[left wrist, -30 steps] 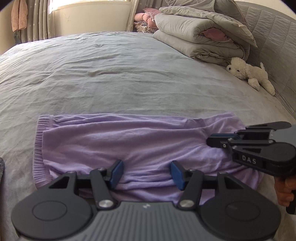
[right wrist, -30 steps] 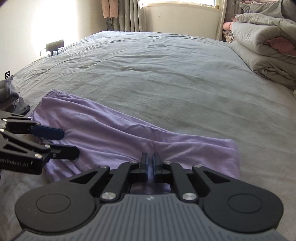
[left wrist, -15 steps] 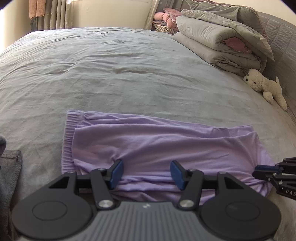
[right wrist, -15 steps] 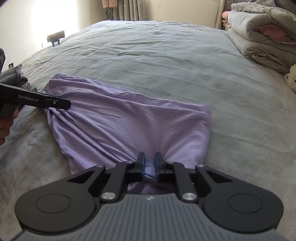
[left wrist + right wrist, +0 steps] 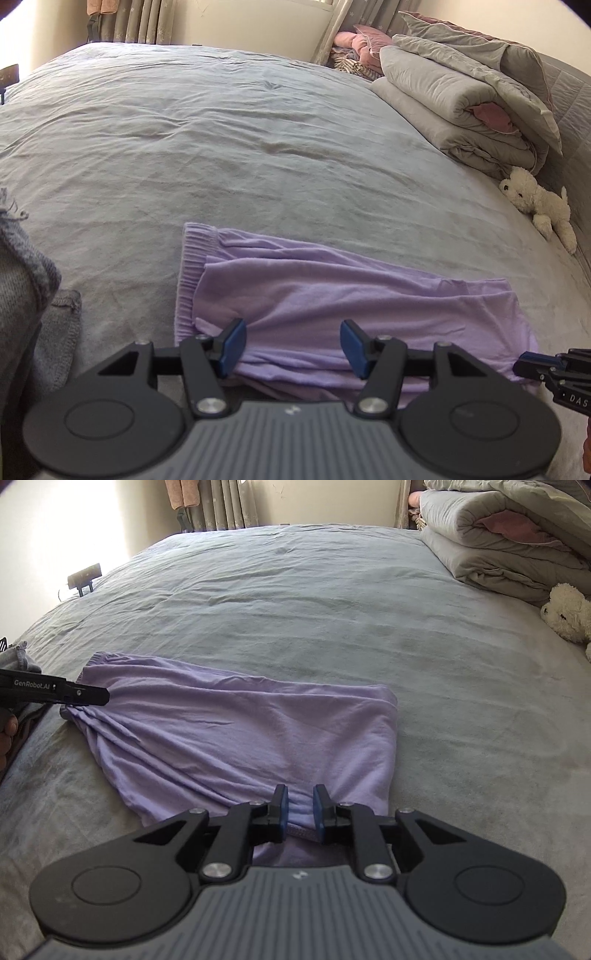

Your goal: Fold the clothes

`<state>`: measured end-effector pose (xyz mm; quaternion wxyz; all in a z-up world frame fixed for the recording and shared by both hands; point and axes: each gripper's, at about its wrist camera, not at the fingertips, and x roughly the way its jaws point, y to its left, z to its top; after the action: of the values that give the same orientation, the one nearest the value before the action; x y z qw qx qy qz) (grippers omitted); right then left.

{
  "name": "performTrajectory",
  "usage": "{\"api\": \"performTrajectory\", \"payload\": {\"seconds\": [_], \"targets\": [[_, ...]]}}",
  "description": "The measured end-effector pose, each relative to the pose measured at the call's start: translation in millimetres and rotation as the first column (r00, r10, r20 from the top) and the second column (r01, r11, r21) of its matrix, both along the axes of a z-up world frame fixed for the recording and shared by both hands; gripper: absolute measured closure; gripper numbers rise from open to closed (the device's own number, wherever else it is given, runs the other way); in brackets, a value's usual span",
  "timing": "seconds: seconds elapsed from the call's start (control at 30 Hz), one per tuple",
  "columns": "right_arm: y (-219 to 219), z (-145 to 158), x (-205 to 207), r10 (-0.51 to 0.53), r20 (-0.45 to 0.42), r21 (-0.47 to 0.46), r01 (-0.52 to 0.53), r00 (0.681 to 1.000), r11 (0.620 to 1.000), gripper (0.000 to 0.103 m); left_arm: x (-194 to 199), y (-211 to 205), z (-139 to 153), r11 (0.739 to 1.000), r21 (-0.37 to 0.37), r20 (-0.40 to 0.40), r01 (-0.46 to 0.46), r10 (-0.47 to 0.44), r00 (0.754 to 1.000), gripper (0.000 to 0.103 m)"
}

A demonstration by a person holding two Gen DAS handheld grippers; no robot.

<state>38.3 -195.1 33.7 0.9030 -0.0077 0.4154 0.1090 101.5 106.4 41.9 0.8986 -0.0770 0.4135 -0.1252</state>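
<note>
A lilac garment (image 5: 332,295) lies folded lengthwise on the grey bed (image 5: 221,147), its ribbed waistband at the left. It also shows in the right wrist view (image 5: 240,738). My left gripper (image 5: 293,343) is open, its blue pads over the garment's near edge by the waistband end. In the right wrist view the left gripper (image 5: 105,696) sits at the garment's bunched left end. My right gripper (image 5: 298,808) has its jaws parted a little, with a bunched fold of the garment's hem between the pads. It shows at the right edge of the left wrist view (image 5: 521,365).
Folded grey quilts (image 5: 461,99) and a white plush dog (image 5: 539,206) lie at the bed's far right by the headboard. Grey clothing (image 5: 26,295) lies at the left near edge. A small black device (image 5: 85,576) stands off the bed's far left side.
The garment's right end has been drawn toward the near edge and laid down. The right gripper's jaws have parted slightly around the hem. The left gripper stayed open and shifted left.
</note>
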Motion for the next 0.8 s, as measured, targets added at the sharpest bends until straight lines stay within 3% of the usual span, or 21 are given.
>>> {"api": "performTrajectory", "payload": {"seconds": [0.13, 0.27, 0.4, 0.47, 0.73, 0.8], "targets": [[6.0, -3.2, 2.7, 0.017, -0.006, -0.044, -0.017, 1.000, 0.999, 0.083, 1.7, 4.2, -3.2, 1.000, -0.005, -0.004, -0.002, 0.002, 1.000, 0.045], [-4.1, 10.3, -2.1, -0.049, 0.055, -0.034, 0.051, 0.997, 0.998, 0.081, -1.9, 9.6, 4.9, 0.999, -0.012, 0.015, -0.036, 0.036, 0.999, 0.044], [-11.0, -5.5, 1.7, -0.064, -0.016, -0.054, 0.063, 0.998, 0.997, 0.080, -4.8, 5.7, -1.5, 0.998, 0.061, 0.031, -0.026, 0.024, 0.999, 0.042], [-5.7, -3.4, 0.1, -0.034, -0.010, -0.095, 0.033, 0.999, 0.995, 0.080, -4.8, 2.6, -2.0, 0.995, 0.095, 0.041, -0.015, 0.011, 0.999, 0.042], [-31.9, -0.1, -5.3, -0.052, -0.036, -0.035, 0.051, 0.998, 0.998, 0.080, -2.6, 22.0, 2.2, 0.994, 0.071, -0.002, -0.078, 0.079, 0.997, 0.042], [-36.2, 2.9, -8.6, -0.069, -0.018, -0.022, 0.069, 0.997, 0.997, 0.072, -3.6, 27.9, 5.2, 0.993, 0.049, -0.006, -0.104, 0.104, 0.995, 0.042]]}}
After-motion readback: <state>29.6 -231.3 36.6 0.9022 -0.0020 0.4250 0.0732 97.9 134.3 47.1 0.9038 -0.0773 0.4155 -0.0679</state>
